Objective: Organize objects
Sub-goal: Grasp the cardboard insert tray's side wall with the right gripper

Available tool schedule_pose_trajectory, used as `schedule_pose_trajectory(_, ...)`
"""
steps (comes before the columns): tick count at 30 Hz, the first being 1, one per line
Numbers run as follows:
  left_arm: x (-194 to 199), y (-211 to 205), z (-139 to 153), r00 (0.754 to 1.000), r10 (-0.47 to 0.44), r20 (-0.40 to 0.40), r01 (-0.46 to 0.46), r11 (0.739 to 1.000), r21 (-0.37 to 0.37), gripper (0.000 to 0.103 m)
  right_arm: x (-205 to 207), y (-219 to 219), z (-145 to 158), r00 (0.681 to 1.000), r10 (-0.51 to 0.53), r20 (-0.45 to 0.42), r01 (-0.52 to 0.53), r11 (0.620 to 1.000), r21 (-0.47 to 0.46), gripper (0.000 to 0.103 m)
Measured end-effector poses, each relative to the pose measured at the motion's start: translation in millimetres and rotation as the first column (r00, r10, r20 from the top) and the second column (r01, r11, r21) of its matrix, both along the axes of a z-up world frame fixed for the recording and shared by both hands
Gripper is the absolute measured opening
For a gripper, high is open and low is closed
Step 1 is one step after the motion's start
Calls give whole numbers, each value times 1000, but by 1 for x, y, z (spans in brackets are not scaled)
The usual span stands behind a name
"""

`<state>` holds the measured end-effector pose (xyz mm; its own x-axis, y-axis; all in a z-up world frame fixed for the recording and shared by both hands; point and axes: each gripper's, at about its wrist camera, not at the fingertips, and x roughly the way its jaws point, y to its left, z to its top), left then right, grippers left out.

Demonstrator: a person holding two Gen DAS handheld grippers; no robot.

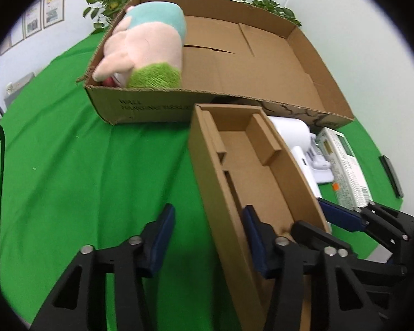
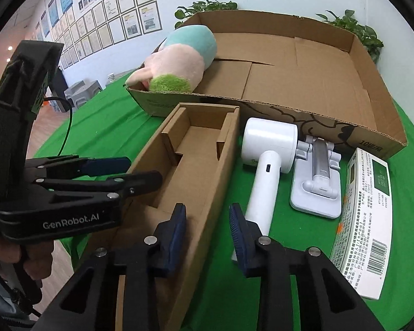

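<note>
A long narrow cardboard box (image 1: 251, 176) (image 2: 190, 165) with inner dividers lies on the green cloth. My left gripper (image 1: 209, 240) is open and straddles its left wall, one finger outside, one inside. My right gripper (image 2: 208, 234) is open and straddles its right wall near the front end. A large shallow cardboard tray (image 1: 262, 63) (image 2: 303, 77) behind holds a pink, teal and green plush toy (image 1: 149, 47) (image 2: 179, 60). A white handheld fan (image 2: 265, 162), a white folding stand (image 2: 317, 182) and a white printed carton (image 2: 364, 220) lie to the right.
A slim black object (image 1: 392, 176) lies on the cloth at the far right. Potted plants (image 2: 207, 8) stand behind the tray. The table edge (image 2: 52, 143) drops off at the left.
</note>
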<state>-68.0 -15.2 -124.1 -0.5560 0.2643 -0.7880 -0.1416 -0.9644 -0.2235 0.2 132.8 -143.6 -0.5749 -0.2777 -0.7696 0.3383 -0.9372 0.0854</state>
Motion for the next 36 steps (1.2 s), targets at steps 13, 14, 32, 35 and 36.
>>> schedule_pose_trajectory(13,16,3,0,1000,-9,17,9,999,42,21,6,-3,-2,999,21,24,-19,996,-84,30)
schedule_pose_trajectory(14,17,3,0,1000,-5,19,4,999,38,21,6,-2,-2,999,19,28,-16,996,-93,27)
schedule_pose_trajectory(32,11,-16,-7,995,57,83,-64,994,84,33,3,-8,-1,1000,-9,-1,9,996,-83,24)
schedule_pose_trajectory(35,11,-14,-6,996,49,75,-55,995,83,29,1,-10,-5,1000,-24,7,24,996,-86,24)
schedule_pose_trajectory(36,11,-13,-6,997,41,71,-48,995,87,23,0,-11,-7,1000,-21,15,22,996,-88,24)
